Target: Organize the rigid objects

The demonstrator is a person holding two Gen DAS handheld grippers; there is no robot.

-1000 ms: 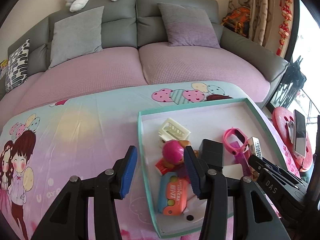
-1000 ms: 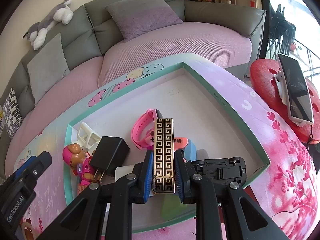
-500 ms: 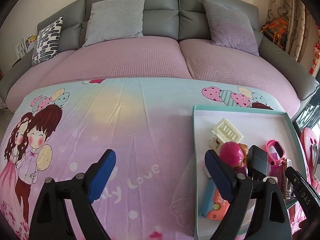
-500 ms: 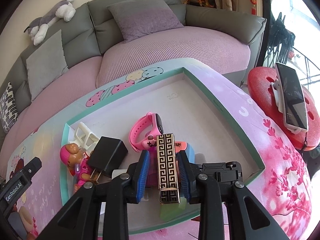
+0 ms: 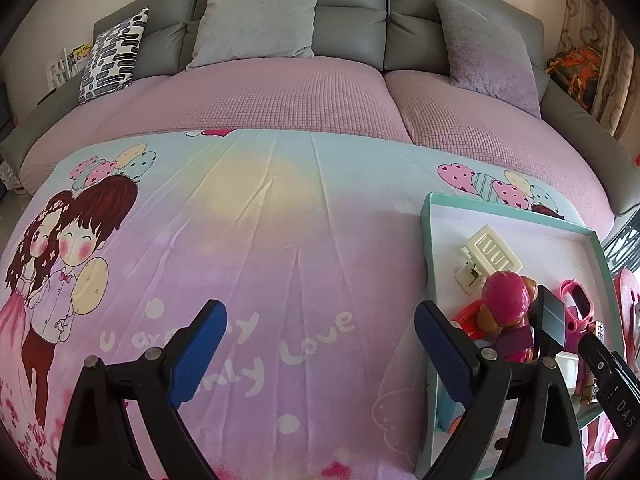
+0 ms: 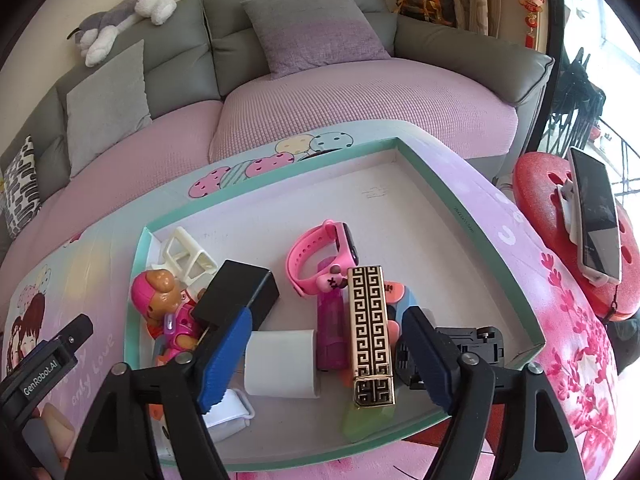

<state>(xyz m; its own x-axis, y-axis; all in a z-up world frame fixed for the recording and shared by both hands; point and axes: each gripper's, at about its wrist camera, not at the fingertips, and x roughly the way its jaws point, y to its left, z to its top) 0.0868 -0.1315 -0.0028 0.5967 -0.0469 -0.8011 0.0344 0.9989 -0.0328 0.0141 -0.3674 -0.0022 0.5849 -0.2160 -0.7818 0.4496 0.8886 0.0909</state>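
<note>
Both right gripper (image 6: pixel 326 354) fingers spread; patterned gold box (image 6: pixel 370 336) lies between, untouched.

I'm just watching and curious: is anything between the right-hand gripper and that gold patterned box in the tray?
Nothing visible. The right gripper is open, and the gold patterned box lies in the gap between its blue pads, inside the teal tray. A purple tube and a white cylinder lie beside the box, not across it.

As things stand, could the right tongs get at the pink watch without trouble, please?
Probably yes, with care. The right tongs are open and empty above the tray, and the pink watch lies uncovered just ahead. The gold patterned box and black charger crowd its near side, though.
</note>
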